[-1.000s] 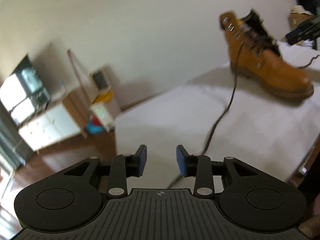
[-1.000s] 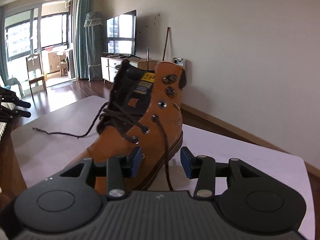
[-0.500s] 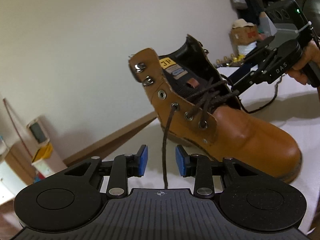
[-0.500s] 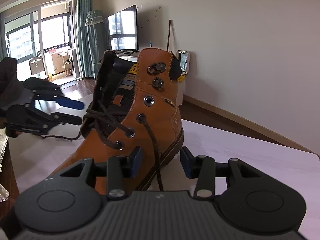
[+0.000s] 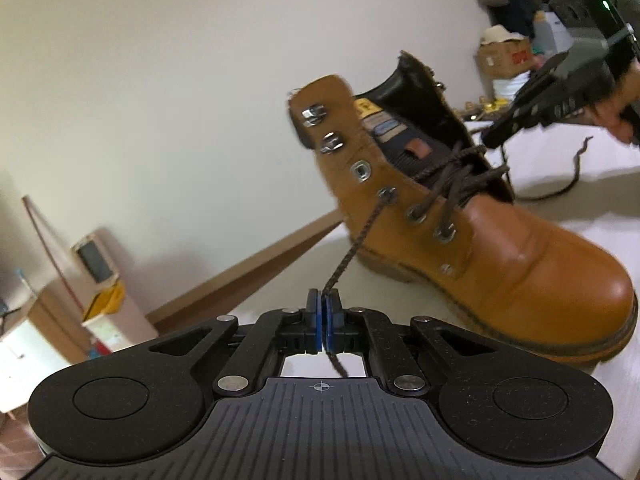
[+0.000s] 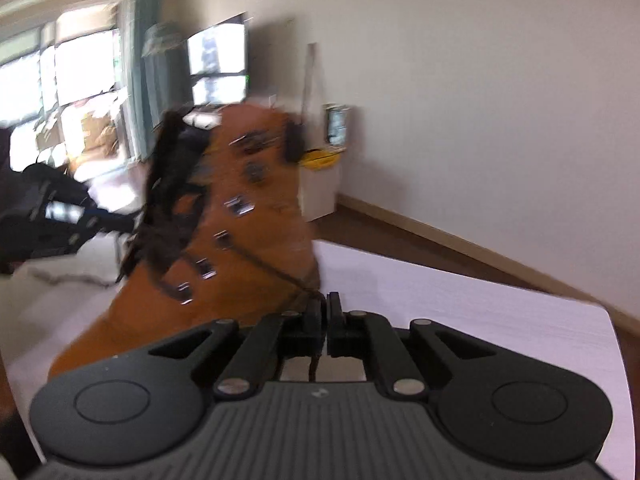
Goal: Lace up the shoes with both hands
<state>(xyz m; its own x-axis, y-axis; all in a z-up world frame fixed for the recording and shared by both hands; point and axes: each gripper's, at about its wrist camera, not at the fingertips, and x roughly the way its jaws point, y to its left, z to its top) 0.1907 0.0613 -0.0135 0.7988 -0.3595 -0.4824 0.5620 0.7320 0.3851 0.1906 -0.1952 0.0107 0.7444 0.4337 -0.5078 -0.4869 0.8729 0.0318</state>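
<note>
**Both lace ends pinched, boot ready for the next eyelet**

A tan work boot (image 5: 472,240) stands on a pale table (image 5: 600,156), toe toward the lower right in the left wrist view. Its dark lace is threaded through the lower eyelets, while the D-ring (image 5: 360,170) and the two hooks above it are bare. The left gripper (image 5: 322,322) is clamped tight on one lace end (image 5: 356,244), which runs taut up to the top laced eyelet. The right gripper (image 6: 325,320) is likewise closed on the other lace end (image 6: 272,268).

To do this well, I would keep an even, gentle pull on both ends so the boot does not tip, then cross them over the tongue toward the D-rings.

The right wrist view is badly blurred, so its eyelets are hard to make out; the lace tips lie hidden behind the jaws
</note>
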